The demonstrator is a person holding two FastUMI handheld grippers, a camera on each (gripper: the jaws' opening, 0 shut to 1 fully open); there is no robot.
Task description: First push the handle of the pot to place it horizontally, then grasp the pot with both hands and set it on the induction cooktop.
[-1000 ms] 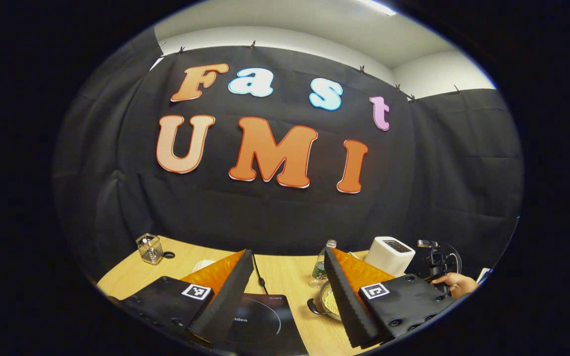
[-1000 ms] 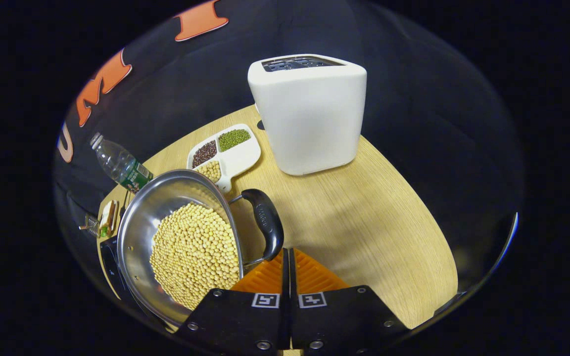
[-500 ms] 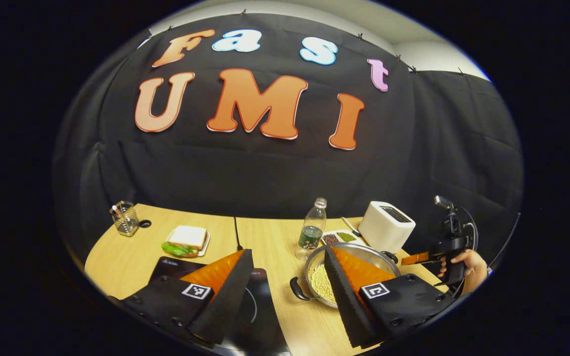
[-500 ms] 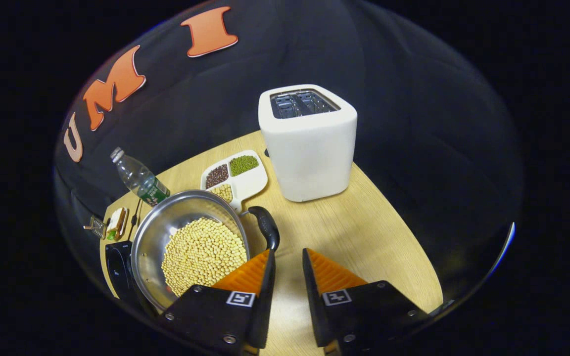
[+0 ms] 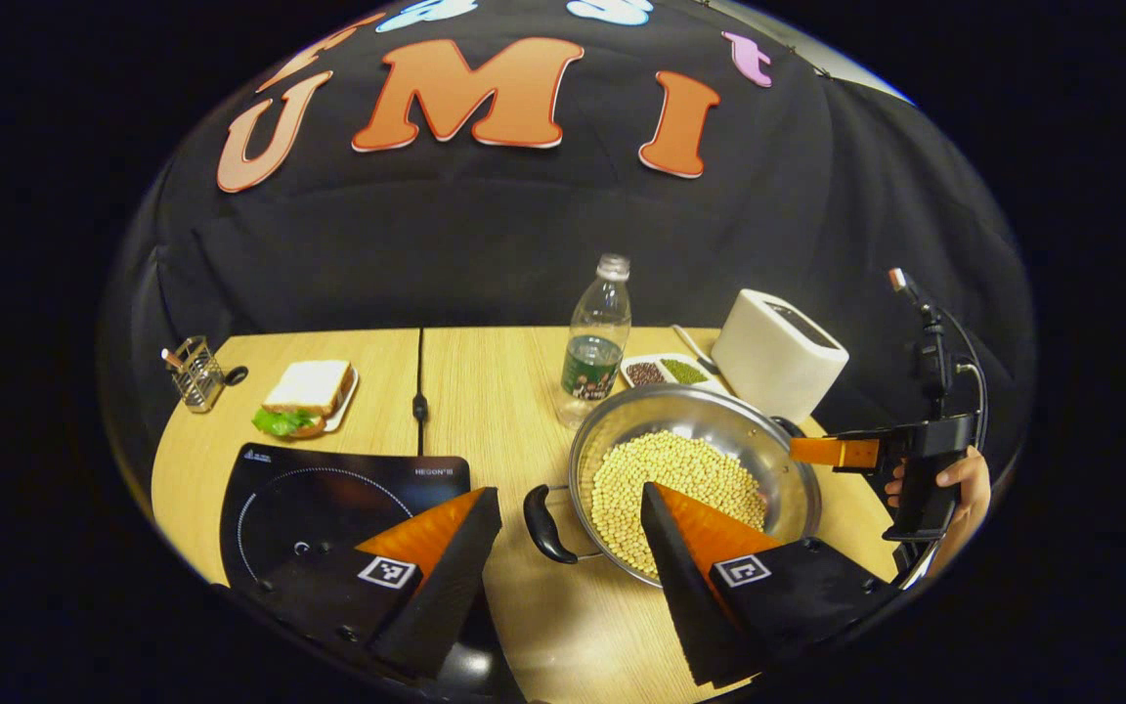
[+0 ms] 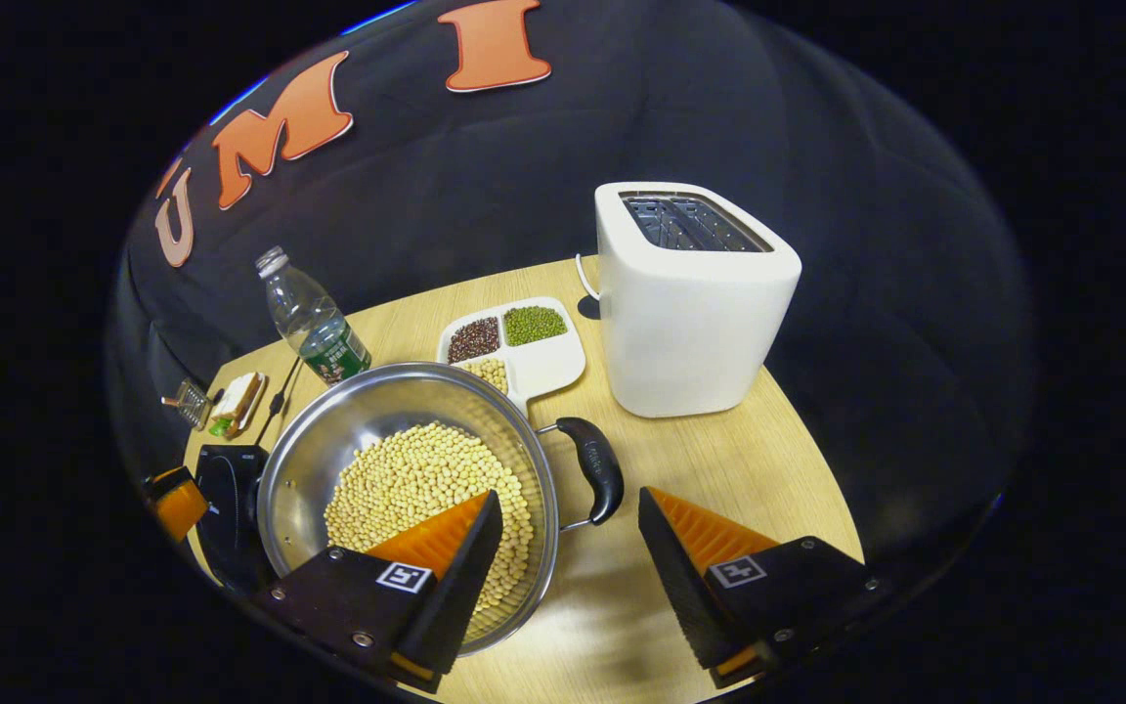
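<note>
Grasp step: both grippers spread, left gripper [image 5: 571, 548] and right gripper [image 6: 571, 548] straddling pot [image 6: 407, 489] handles at 9 and 3 o'clock; next, close and lift to cooktop [image 5: 328, 489].

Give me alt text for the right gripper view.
The right gripper's open tongs straddle the near handle of a steel pot of soybeans on a wooden table. Behind stand a white toaster, divided bean dish and water bottle.

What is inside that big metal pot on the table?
The pot holds a heap of pale yellow beans covering most of its bottom. One finger of the right gripper hides part of the heap; anything beneath the beans cannot be seen.
</note>
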